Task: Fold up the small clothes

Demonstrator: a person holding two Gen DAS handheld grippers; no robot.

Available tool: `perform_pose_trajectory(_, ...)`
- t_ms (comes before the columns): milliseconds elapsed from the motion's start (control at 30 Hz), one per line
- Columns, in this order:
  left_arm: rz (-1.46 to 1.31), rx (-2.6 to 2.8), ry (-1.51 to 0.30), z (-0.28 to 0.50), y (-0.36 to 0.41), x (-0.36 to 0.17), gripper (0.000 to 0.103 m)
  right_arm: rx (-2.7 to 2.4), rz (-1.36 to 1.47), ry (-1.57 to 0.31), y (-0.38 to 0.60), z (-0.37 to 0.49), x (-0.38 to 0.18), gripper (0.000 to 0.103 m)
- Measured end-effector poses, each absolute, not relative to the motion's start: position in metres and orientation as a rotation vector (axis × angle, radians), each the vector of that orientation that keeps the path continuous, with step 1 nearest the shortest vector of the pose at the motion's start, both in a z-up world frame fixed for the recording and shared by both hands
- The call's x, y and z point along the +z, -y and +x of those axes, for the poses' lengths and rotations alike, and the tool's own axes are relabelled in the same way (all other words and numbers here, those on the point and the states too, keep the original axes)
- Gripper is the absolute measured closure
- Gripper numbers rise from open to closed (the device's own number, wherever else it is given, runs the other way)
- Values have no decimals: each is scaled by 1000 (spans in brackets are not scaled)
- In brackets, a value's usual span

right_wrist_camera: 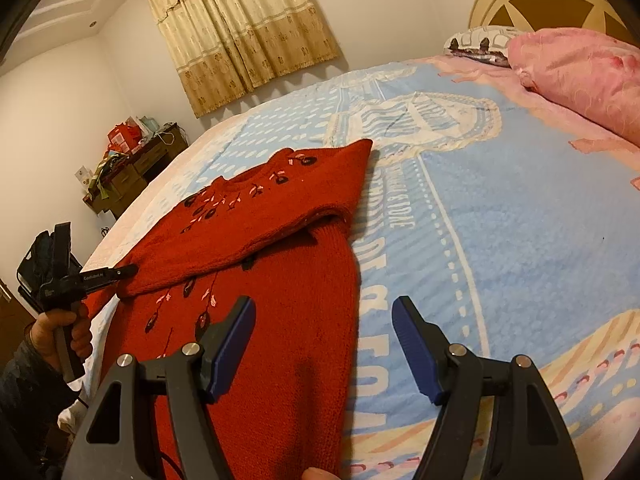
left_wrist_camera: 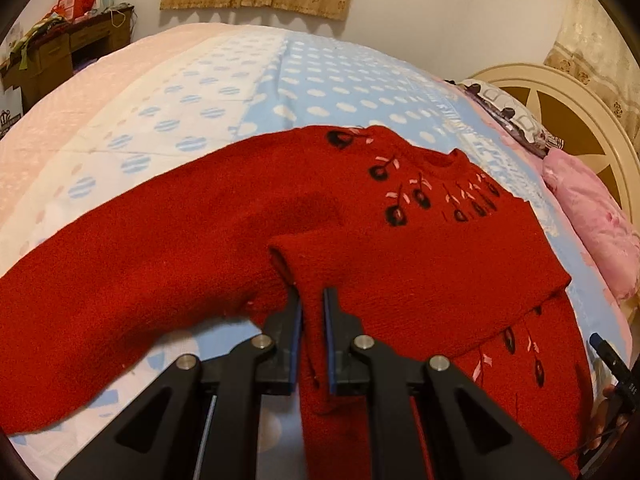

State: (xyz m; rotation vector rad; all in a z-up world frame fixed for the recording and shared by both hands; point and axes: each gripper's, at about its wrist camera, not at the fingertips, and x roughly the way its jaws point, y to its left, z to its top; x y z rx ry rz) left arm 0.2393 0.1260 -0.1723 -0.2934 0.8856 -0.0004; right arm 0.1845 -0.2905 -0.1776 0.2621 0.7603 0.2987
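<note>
A red knit sweater (left_wrist_camera: pixel 200 240) with dark embroidered flowers lies on the bed; it also shows in the right wrist view (right_wrist_camera: pixel 280 300). My left gripper (left_wrist_camera: pixel 312 300) is shut on a sleeve (left_wrist_camera: pixel 320 272) of the sweater, holding its cuff over the sweater's body. In the right wrist view the left gripper (right_wrist_camera: pixel 124 270) sits at the sweater's left edge, held in a hand. My right gripper (right_wrist_camera: pixel 322 320) is open and empty, hovering over the sweater's right edge and the blanket. The other sleeve lies folded across the chest.
The bed is covered by a blue, white and pink blanket (right_wrist_camera: pixel 500 220). Pink pillows (right_wrist_camera: pixel 580 76) lie by the cream headboard (left_wrist_camera: pixel 560 120). A cluttered wooden desk (left_wrist_camera: pixel 60 52) stands by the far wall under curtains (right_wrist_camera: pixel 240 32).
</note>
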Motion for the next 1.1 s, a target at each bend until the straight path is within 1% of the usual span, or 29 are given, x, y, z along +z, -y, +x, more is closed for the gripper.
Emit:
perform_pose_trajectory(367, -338, -15, -853, 230, -134, -170, 93, 273, 264, -771, 291, 186, -179, 31)
perform_pose_trajectory(533, -337, -14, -861, 229, -135, -177, 92, 265, 246, -768, 289, 186, -176, 31)
perform_pose_trajectory(600, -331, 0, -856, 228, -134, -178, 84, 280, 211, -767, 283, 186, -168, 31)
perform_pose_trajectory(667, -331, 1, -852, 227, -133, -176, 81, 309, 134, -764, 271, 189, -155, 31)
perform_pose_trajectory(733, -293, 16, -852, 225, -129, -173, 72, 319, 42, -747, 256, 196, -139, 27)
perform_pose_trajectory(767, -274, 30, -848, 224, -128, -171, 57, 330, 18, -749, 250, 200, -135, 18)
perform_pose_trajectory(800, -248, 54, -833, 223, -126, -169, 45, 347, -6, -755, 243, 207, -130, 12)
perform_pose_trajectory(867, -226, 70, -815, 221, -124, -170, 41, 372, -46, -747, 229, 224, -124, 11)
perform_pose_trajectory(967, -203, 91, -846, 225, -122, -178, 41, 366, -90, -752, 214, 255, -126, 12)
perform_pose_trajectory(1033, -191, 108, -856, 227, -122, -185, 40, 349, -68, -776, 211, 278, -133, 12)
perform_pose_trajectory(1100, -177, 120, -838, 225, -122, -186, 34, 340, -42, -812, 210, 295, -143, 12)
